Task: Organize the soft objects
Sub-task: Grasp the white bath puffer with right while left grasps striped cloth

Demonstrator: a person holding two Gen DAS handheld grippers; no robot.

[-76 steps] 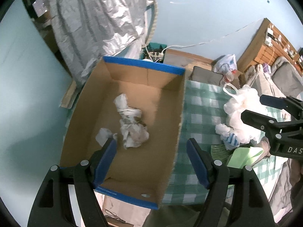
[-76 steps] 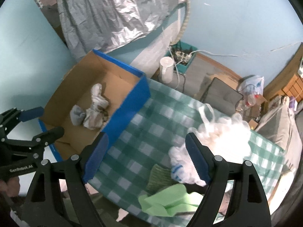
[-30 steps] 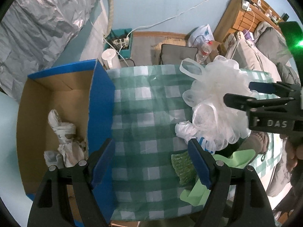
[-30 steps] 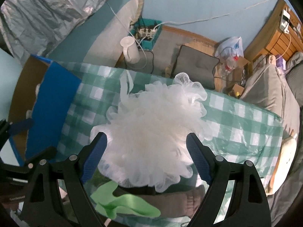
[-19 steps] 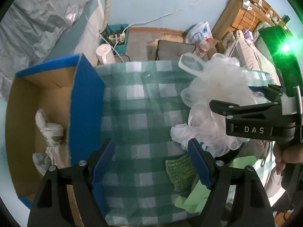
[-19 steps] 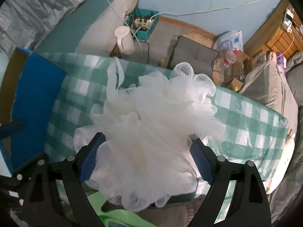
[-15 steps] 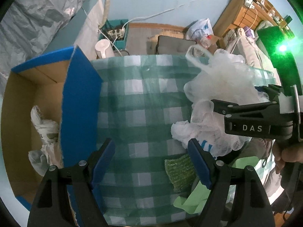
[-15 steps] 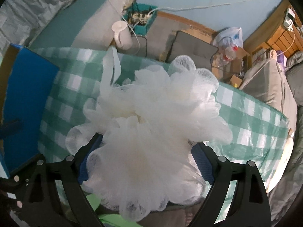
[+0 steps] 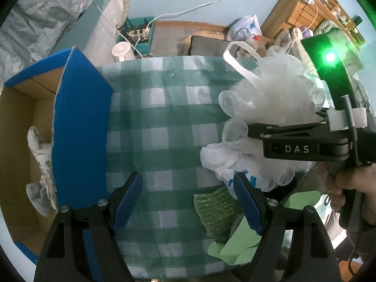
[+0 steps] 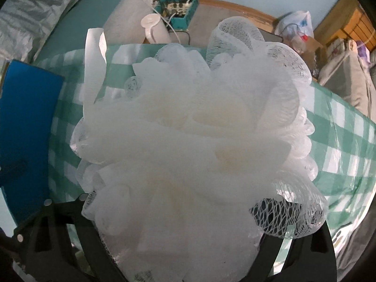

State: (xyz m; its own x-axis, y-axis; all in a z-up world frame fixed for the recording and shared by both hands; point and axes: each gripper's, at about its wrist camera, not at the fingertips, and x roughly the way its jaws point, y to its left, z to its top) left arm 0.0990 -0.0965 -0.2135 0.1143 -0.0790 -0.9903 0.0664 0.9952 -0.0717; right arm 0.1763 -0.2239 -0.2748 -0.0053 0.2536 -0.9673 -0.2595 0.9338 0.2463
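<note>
White mesh pouf [image 10: 188, 141], ribbon loop [image 9: 239, 58] upward, clamped between the right fingers above the desk [image 9: 164, 117]. White bag [image 9: 218, 157], green scrubber [image 9: 216, 209] and green cloth [image 9: 237, 242] lie near its front edge (crumpled rags [image 9: 40, 155] sit in the box [image 9: 80, 127]).

Right claw [image 10: 178, 211] fingertips buried in white bath pouf [image 10: 188, 141]; grip unclear.

Left wrist view looks down over the checked tablecloth [image 9: 164, 122]; right wrist view shares it, closer
</note>
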